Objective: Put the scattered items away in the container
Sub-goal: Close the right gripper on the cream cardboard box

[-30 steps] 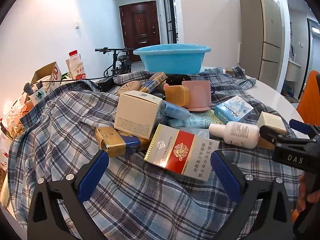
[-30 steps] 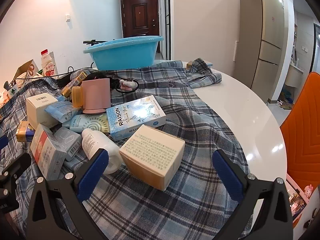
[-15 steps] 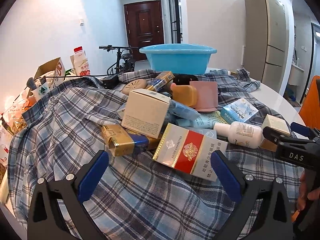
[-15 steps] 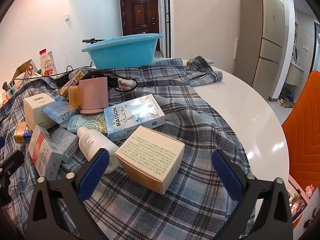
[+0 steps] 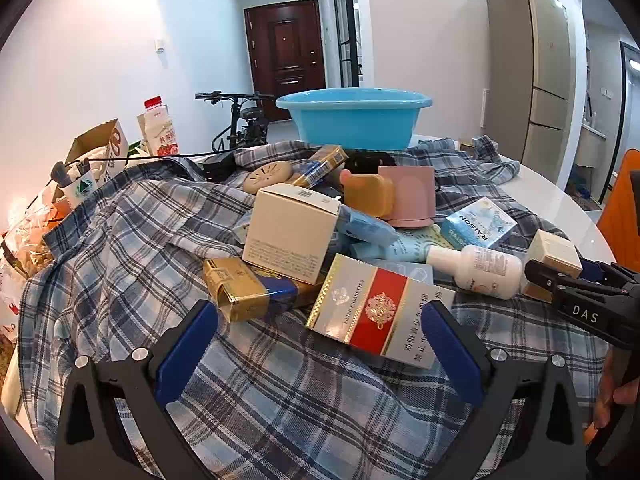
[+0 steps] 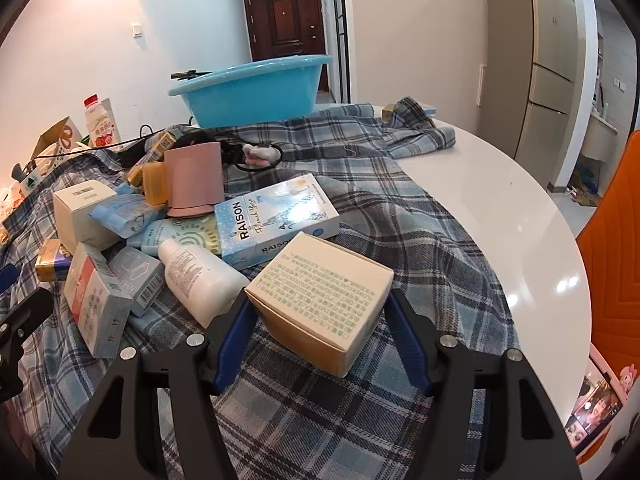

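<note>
**A:** Left wrist view first. What do you record?

**B:** My left gripper [image 5: 316, 344] stands wide open, nothing between its fingers [image 5: 186, 350]. It hangs over the plaid shirt [image 5: 132, 248] spread on the table [image 5: 560, 204]. Just ahead lies a red-and-silver cigarette carton [image 5: 380, 312], a gold-and-blue pack [image 5: 248, 292] touching it on the left, a cream box [image 5: 292, 232] behind. The blue basin [image 5: 354, 118] sits at the far side, well apart from the pile. I cannot see inside it from here.

**A:** Progress?

**B:** Judged early. The heap looks untouched; pink cup [image 5: 408, 194], white bottle [image 5: 476, 270] and RAISON carton [image 5: 478, 222] all lie on the shirt.

**A:** Right wrist view?

**B:** My right gripper [image 6: 320, 336] is closing, with the small beige box [image 6: 324, 292] between its fingers [image 6: 236, 336]. The pads sit at the box's two sides; firm contact I cannot confirm. The box rests on the shirt, tilted, one corner toward me.

**A:** Its appearance?

**B:** Cardboard, roughly cubic, pale top with fine green print, tan side faces. Edges crisp, no dents visible. The white bottle lies just beside it on the left.

**A:** Remaining?

**B:** Lift, carry to the basin, then everything else.
</note>
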Demonstrator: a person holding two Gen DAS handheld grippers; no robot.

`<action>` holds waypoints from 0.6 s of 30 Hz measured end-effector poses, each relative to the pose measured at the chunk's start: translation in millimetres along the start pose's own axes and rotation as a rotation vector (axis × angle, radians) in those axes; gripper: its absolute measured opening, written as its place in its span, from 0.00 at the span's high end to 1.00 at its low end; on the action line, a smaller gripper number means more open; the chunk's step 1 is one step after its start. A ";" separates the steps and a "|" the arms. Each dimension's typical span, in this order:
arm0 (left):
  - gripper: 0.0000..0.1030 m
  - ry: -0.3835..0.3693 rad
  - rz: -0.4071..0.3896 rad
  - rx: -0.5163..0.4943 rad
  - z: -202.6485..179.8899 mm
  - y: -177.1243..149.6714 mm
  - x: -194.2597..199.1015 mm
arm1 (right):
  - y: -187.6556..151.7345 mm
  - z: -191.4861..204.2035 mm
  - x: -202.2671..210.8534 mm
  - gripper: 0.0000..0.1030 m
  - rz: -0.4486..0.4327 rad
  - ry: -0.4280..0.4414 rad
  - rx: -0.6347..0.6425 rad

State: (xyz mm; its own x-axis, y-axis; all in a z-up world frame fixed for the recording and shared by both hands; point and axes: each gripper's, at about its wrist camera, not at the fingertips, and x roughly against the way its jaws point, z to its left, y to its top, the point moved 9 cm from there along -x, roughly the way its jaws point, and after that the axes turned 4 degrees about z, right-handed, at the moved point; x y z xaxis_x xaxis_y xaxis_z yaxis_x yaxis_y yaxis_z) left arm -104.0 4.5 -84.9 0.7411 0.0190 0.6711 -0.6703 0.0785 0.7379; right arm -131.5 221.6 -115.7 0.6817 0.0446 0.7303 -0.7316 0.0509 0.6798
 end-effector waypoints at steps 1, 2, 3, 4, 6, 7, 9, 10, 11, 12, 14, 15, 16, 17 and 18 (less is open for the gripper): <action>0.00 0.008 -0.005 -0.003 0.8 1.0 0.9 | 0.4 0.1 1.2 0.38 -0.003 0.001 0.000; 0.00 0.014 -0.009 -0.005 1.9 1.7 1.1 | 0.9 0.4 2.6 0.38 -0.007 0.004 -0.001; 0.00 0.021 -0.011 -0.006 3.8 2.9 1.0 | 1.7 0.7 4.4 0.38 -0.011 0.008 -0.001; 0.00 0.027 -0.012 -0.006 5.7 3.8 0.5 | 2.5 0.8 6.5 0.38 -0.018 0.010 -0.002; 0.00 0.040 -0.012 -0.003 10.6 7.2 -1.2 | 4.7 1.1 9.9 0.38 -0.029 0.012 -0.001; 0.00 0.046 -0.014 -0.003 12.8 9.3 -1.5 | 5.5 1.4 10.8 0.38 -0.032 0.013 0.000; 0.00 0.057 -0.022 -0.008 16.2 14.0 -1.7 | 6.2 1.5 11.4 0.38 -0.036 0.014 0.000; 0.00 0.061 -0.028 -0.014 17.0 17.5 -2.0 | 6.1 1.4 11.0 0.38 -0.036 0.016 -0.002; 0.00 0.059 -0.031 -0.018 17.4 20.1 -2.4 | 6.0 1.2 10.8 0.38 -0.034 0.019 -0.004; 0.00 0.055 -0.031 -0.020 17.7 22.7 -3.3 | 5.8 0.9 10.1 0.38 -0.032 0.021 -0.006; 0.00 0.038 -0.028 -0.022 17.4 28.2 -6.6 | 5.9 0.5 9.6 0.38 -0.030 0.023 -0.005; 0.00 0.030 -0.025 -0.023 16.9 30.1 -8.2 | 6.3 0.3 9.9 0.38 -0.031 0.022 -0.003; 0.00 0.024 -0.021 -0.026 16.5 32.2 -10.5 | 6.8 -0.1 10.6 0.38 -0.033 0.021 -0.003; 0.00 0.020 -0.015 -0.031 16.0 34.4 -13.9 | 7.5 -0.5 11.1 0.38 -0.036 0.021 -0.003; 0.00 0.019 -0.009 -0.037 15.5 36.3 -17.4 | 8.1 -0.6 11.7 0.38 -0.037 0.022 -0.003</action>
State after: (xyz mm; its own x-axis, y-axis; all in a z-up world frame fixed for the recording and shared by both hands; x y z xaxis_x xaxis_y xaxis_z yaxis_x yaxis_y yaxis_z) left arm -141.8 -8.4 -68.7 0.7479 0.0372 0.6627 -0.6620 0.1155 0.7406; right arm -129.4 223.2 -101.7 0.7086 0.0642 0.7027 -0.7056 0.0559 0.7064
